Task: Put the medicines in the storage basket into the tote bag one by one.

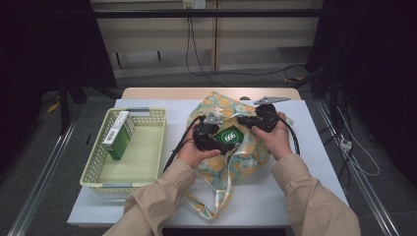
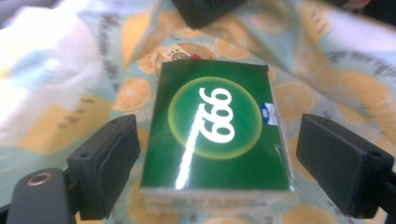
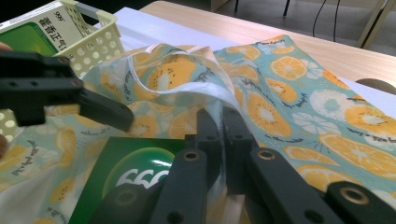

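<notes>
Left hand-held gripper (image 2: pixel 219 154): jaws spread either side of the green "999" box (image 2: pixel 217 133), pads clear of it. The box lies flat on the orange-print cloth bag (image 1: pixel 248 147) at counter (image 1: pixel 314 147) centre. Right hand-held gripper (image 3: pixel 223 135): jaws pressed together, pinching the bag's edge at the box's 3 o'clock. Yellow basket (image 1: pixel 147 162) at 9 o'clock holds a second box (image 1: pixel 118 135).

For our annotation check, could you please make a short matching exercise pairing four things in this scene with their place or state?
Things:
1. green 999 box
2. green-and-white box
3. right gripper
4. left gripper

Place or state:
A. standing in the yellow basket
B. jaws shut on the fruit-print bag
C. lying on the bag, between open jaws
D. jaws open, clear of the box sides

Pairs: 1-C, 2-A, 3-B, 4-D
</notes>
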Action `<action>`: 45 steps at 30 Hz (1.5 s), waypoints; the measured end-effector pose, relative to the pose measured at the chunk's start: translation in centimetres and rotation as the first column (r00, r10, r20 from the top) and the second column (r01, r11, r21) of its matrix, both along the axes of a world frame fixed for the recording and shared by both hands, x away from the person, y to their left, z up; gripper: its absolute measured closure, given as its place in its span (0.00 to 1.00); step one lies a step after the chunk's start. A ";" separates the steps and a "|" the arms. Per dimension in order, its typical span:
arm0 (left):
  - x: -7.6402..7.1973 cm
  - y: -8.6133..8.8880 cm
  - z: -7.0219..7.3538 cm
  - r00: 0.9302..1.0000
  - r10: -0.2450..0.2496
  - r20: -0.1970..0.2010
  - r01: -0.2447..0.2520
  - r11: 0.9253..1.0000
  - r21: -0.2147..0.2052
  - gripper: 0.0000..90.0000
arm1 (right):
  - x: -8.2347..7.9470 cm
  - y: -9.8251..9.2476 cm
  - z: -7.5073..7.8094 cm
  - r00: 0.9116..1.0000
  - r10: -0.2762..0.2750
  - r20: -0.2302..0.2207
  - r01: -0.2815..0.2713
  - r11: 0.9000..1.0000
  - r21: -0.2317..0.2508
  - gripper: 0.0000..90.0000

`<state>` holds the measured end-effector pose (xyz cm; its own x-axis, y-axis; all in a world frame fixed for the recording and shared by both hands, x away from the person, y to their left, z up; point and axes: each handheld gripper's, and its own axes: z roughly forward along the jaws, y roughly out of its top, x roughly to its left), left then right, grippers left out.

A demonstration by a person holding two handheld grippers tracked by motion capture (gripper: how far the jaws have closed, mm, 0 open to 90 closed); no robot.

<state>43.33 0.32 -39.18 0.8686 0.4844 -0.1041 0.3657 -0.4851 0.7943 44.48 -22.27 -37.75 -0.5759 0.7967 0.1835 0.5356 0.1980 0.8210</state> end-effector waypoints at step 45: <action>0.4 15.9 5.2 0.987 0.162 0.017 -0.162 0.985 0.065 0.14 | -0.3 1.4 0.0 0.999 0.051 -0.004 -0.051 0.999 0.021 0.97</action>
<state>43.71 16.24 -33.94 0.7792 0.6242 -0.0574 0.4344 -0.4717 0.7673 44.20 -20.82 -37.70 -0.6145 0.7625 0.2025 0.5292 0.2079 0.8227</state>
